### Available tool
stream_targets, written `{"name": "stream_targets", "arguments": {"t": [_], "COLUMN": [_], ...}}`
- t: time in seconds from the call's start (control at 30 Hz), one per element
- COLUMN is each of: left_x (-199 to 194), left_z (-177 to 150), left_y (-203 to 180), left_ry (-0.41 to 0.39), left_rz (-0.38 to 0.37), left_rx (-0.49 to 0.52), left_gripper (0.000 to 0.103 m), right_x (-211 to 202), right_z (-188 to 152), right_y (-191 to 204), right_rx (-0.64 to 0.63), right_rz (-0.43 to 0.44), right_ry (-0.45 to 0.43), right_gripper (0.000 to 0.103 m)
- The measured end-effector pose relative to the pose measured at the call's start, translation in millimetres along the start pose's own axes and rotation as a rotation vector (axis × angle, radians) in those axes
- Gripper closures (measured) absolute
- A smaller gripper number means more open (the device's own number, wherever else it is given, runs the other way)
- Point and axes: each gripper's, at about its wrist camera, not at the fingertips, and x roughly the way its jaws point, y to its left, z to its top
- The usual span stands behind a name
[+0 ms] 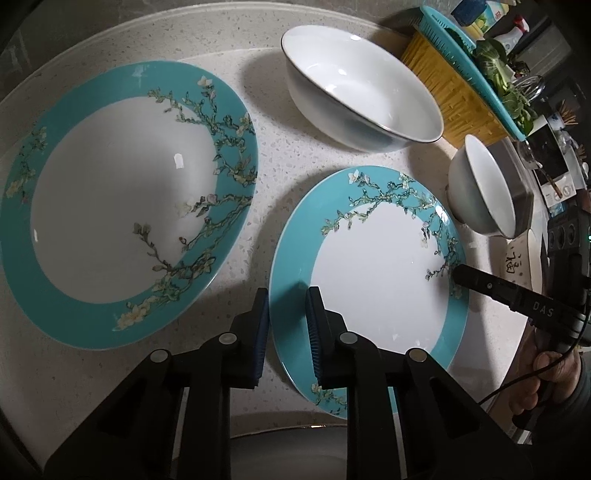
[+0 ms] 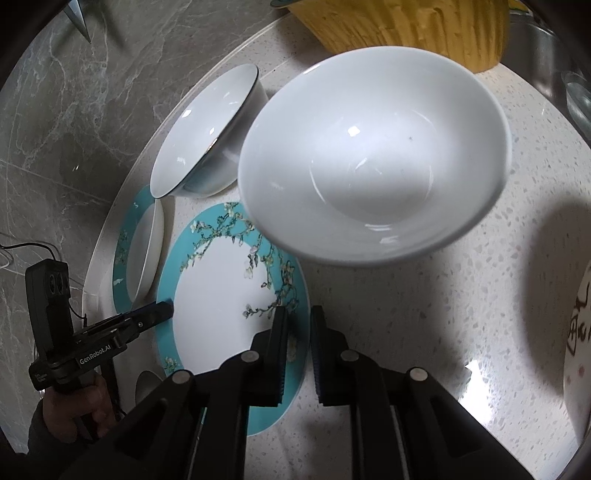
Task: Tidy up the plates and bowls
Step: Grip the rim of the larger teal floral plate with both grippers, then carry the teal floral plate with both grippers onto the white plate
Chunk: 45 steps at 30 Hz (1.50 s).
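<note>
Two teal-rimmed floral plates lie on the speckled counter: a large deep one [image 1: 110,206] at left and a smaller flat one [image 1: 373,273] [image 2: 221,295] at right. My left gripper [image 1: 288,314] straddles the near-left rim of the smaller plate, jaws a little apart around it. My right gripper [image 2: 299,325] straddles the plate's opposite rim, jaws also slightly apart; it shows in the left wrist view [image 1: 461,275]. A large white bowl [image 1: 362,92] [image 2: 207,136] stands behind the plates. A small white bowl [image 1: 480,184] [image 2: 373,166] stands to the right.
A yellow basket [image 1: 450,88] [image 2: 406,29] under a teal colander of greens [image 1: 480,55] stands at the back right. A white dish with writing [image 2: 580,332] lies at the right edge. A grey marble wall [image 2: 74,129] borders the counter.
</note>
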Motion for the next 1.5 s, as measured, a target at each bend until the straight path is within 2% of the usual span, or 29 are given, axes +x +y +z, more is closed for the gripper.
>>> {"name": "stream_targets", "arguments": {"t": [0.33,0.53,0.77,0.87,1.13,1.37,1.5], "left_x": [-48,-89,-117,-121,-122,-105,-103], "left_z": [-20,-62,-133,-162,-211,-228,-232], "left_y": [-6,8,43,58,83,84,78], "left_ry": [-0.055,-0.089,-0.080,-0.072,-0.066,-0.053,-0.067], "left_rz": [-0.025,-0.015,0.015,0.030,0.048,0.053,0.079], "left_rx": [-0.005,-0.041,-0.105,-0.128,-0.145,-0.118,-0.077], "left_gripper": [0.086,0.086,0.086,0.086,0.086,0.085,0.085], "right_x": [-20,-35,-29,-21,-2,4,5], "right_z": [-9,-31,-72,-88,-120,-138,-144], "right_y": [11,42,79,94,118,115,116], "right_rx": [-0.007,-0.070,-0.149,-0.179,-0.235,-0.259,-0.290], "right_rz": [0.025,0.055,0.068,0.066,0.038,-0.012,-0.055], "right_ry": [-0.015,-0.004,0.054,0.082,0.123,0.122,0.100], "right_gripper": [0.089,0.089,0.089,0.089,0.089,0.089,0.088]}}
